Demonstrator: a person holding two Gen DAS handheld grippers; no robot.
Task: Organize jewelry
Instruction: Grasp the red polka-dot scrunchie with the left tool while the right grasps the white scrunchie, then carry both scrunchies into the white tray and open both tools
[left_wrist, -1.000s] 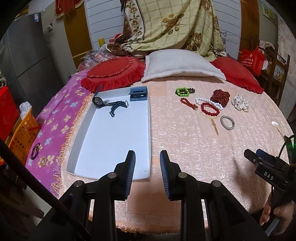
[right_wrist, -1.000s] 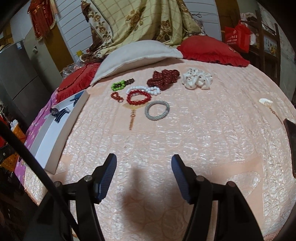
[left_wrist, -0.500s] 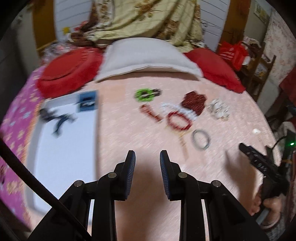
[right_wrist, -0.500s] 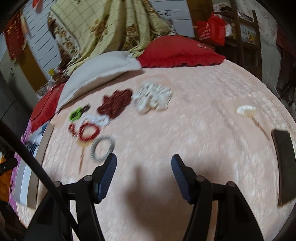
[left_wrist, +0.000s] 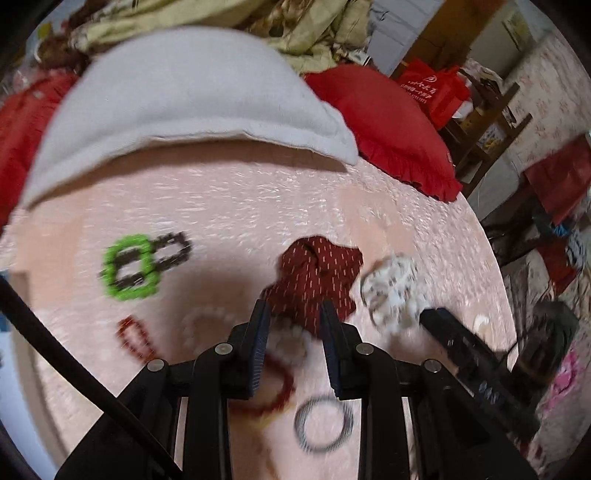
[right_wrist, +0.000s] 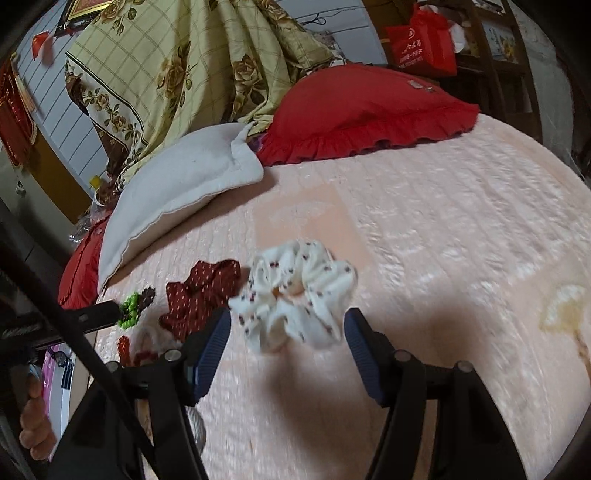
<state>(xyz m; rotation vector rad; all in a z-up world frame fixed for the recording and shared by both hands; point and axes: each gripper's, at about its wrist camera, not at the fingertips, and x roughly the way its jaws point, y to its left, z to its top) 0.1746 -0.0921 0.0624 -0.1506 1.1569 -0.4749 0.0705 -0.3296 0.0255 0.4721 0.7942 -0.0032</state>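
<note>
- Jewelry: the pieces lie in a loose group on the pink bedspread (right_wrist: 424, 229). In the left wrist view the group fills the centre and lower half of the frame; one second ago it sat small in the upper right of that view.
- Left gripper (left_wrist: 293, 326): a second ago it pointed at the white tray at left of frame. It now points at the red scrunchie (left_wrist: 317, 277), which shows just above and between the fingertips. The gap between the fingers is narrow and about as it was then; nothing is held.
- Right gripper (right_wrist: 288, 332): the white scrunchie (right_wrist: 295, 291) now sits between the fingertips at frame centre; a second ago it lay far off at the top of this view. The fingers stand wide apart and hold nothing. Contact with the fabric cannot be told.
- Other pieces, left wrist view: green bracelet (left_wrist: 129, 267) at centre left with a dark bracelet (left_wrist: 171, 251) overlapping it, small red bracelet (left_wrist: 135, 338) at lower left, white bead bracelet (left_wrist: 207, 317) left of the fingers, red bead bracelet (left_wrist: 277, 391) and grey bracelet (left_wrist: 323, 424) at bottom centre. Motion blur softens all of them.
- Tray: not visible in the left wrist view now; a white sliver at the lower left edge of the right wrist view may be it.
- Meaning for the task: judging by the alignment, both grippers have gone from standby to approach, one scrunchie each. No piece is lifted yet.
- Next step, as a judgement: close each gripper on its scrunchie; soft fabric should compress easily.
</note>
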